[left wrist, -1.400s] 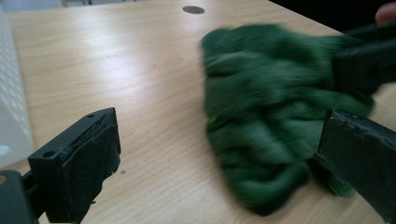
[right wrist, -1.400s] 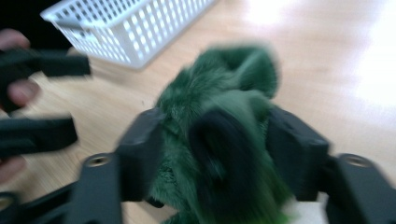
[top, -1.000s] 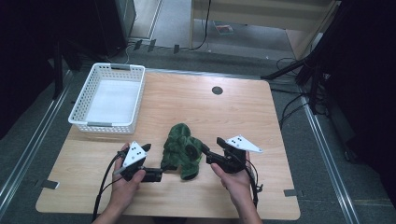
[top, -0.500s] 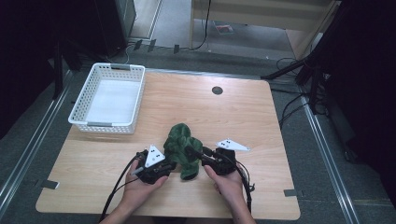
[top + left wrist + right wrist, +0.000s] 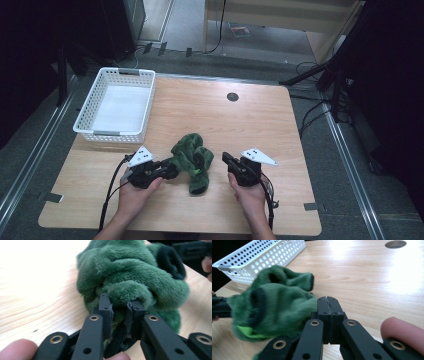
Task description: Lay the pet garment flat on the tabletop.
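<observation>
Lying crumpled near the front middle of the table point(image 5: 280, 125), one green plush cloth point(image 5: 192, 159) with a black cuff and a bright green strip sits between the two grippers. Half a second ago both grippers pressed in at its sides; now the right gripper point(image 5: 226, 158) has drawn back to the right and stands just clear of the cloth, while the left gripper point(image 5: 171, 170) has stayed at the cloth's left edge. In the left gripper view, the left gripper point(image 5: 119, 308) has its jaws a little apart with a fold of the green plush point(image 5: 132, 277) pinched between them, so it grips the cloth. In the right gripper view, the right gripper point(image 5: 328, 305) has its jaws pressed flat together with nothing between them, the cloth point(image 5: 274, 307) lying just to their left. The cloth looks a little more stretched toward the left than before. Each gripper is held by one hand: the left hand point(image 5: 132, 195) and the right hand point(image 5: 248, 192) come in from the bottom edge. One white basket point(image 5: 85, 127) stands at the table's far left, well apart from the cloth. One dark round hole point(image 5: 232, 96) marks the tabletop toward the far side.
</observation>
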The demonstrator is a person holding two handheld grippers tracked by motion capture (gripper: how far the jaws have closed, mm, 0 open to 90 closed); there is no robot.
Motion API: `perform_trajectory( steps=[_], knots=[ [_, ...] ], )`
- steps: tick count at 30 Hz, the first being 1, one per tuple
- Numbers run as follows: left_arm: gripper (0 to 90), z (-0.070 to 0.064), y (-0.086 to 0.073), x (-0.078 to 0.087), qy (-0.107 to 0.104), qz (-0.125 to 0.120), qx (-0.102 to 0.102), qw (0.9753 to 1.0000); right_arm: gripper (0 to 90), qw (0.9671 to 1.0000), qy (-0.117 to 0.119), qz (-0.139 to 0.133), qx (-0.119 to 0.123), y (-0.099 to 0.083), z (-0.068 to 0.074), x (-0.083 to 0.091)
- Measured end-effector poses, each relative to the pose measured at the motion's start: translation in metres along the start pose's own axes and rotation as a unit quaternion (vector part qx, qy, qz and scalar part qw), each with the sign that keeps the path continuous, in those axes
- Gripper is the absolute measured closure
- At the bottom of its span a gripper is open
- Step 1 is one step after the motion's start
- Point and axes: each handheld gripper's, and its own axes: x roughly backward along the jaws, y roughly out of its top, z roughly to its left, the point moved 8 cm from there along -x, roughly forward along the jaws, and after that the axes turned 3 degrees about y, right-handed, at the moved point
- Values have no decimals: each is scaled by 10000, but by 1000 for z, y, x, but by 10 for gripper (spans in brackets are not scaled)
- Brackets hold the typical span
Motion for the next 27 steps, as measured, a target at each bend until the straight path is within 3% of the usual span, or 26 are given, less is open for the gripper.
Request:
perform_trajectory(
  steps=[3,5,8,10,13,14,17,20,22,25,27],
  knots=[
    [698,9,1,3,176,-19,102,9998,840,10000,30,70,-2,-3,-2,-1],
    [578,8,5,6,357,-99,-13,9993,734,9996,226,170,5,-5,1,-4],
    [436,-10,11,8,253,-140,-287,9992,581,9985,439,308,106,-9,8,-9],
    [377,-29,15,8,195,-228,-489,9984,537,9980,464,418,126,-12,12,-13],
    [339,-51,17,7,59,-318,-697,9970,566,9968,529,582,125,-18,17,-18],
    [321,-57,17,6,33,-314,-738,9968,602,9954,693,644,126,-21,23,-19],
    [310,-62,11,-2,54,-143,-823,9965,645,9954,684,637,222,-22,25,-20],
    [277,-56,3,-12,218,55,-797,9966,689,9964,554,633,126,-22,22,-22],
    [239,-56,2,-17,279,74,-775,9966,706,9956,594,724,-42,-26,19,-23],
    [204,-60,-1,-26,586,181,-1062,9924,723,9940,715,820,-58,-30,20,-26],
    [244,-51,-3,-31,952,306,-1132,9885,717,9939,730,824,-47,-30,21,-27]
  ],
)
